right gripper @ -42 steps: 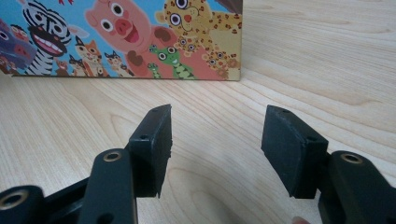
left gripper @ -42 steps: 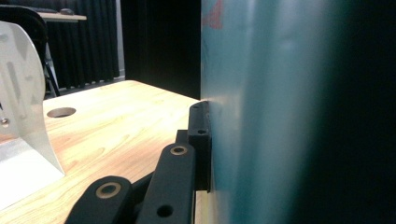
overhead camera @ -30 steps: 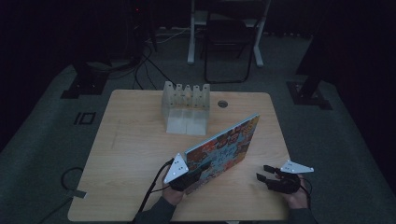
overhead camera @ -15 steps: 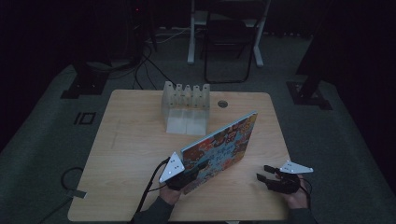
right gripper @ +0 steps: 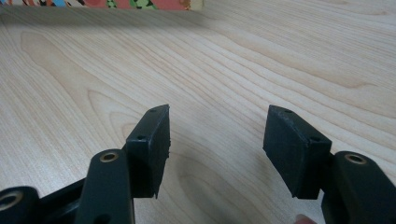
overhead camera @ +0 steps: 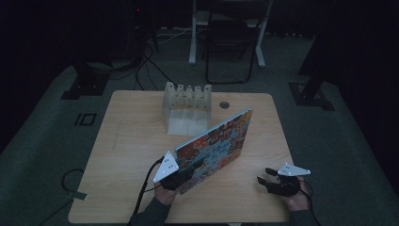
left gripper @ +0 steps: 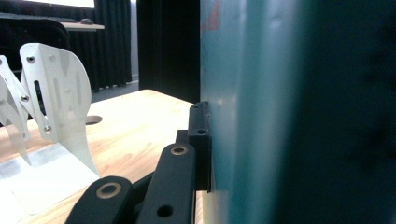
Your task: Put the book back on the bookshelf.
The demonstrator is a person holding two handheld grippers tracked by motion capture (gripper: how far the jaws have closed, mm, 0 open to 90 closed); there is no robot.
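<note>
A: We see the left gripper (overhead camera: 181,175) at about 6 o'clock on the bench (overhead camera: 131,141), jaws clamped on the lower corner of the colourful book (overhead camera: 214,146). Agree?

B: Yes. In the left gripper view one black jaw presses flat against the book's teal cover (left gripper: 243,112), which runs top to bottom close to the lens. We can't see the other jaw there.

A: Book position: tilted up on edge, near the middle of the bench, running from the left gripper toward 1 o'clock. Patterned cover faces the person.

B: Right gripper (overhead camera: 269,178) sits at about 4 o'clock, near the front edge, well apart from the book. Jaws spread wide, nothing between them.

A: Confirmed in the right gripper view (right gripper: 215,140): bare wood under the gap, and the book's bottom edge (right gripper: 107,3) at 12 o'clock.

B: White slotted rack (overhead camera: 187,106) stands at 12 o'clock, beyond the book, apart from it. In the left gripper view the rack (left gripper: 51,93) sits at 9 o'clock.

A: Small round hole (overhead camera: 224,104) just beside the rack at 1 o'clock.
</note>
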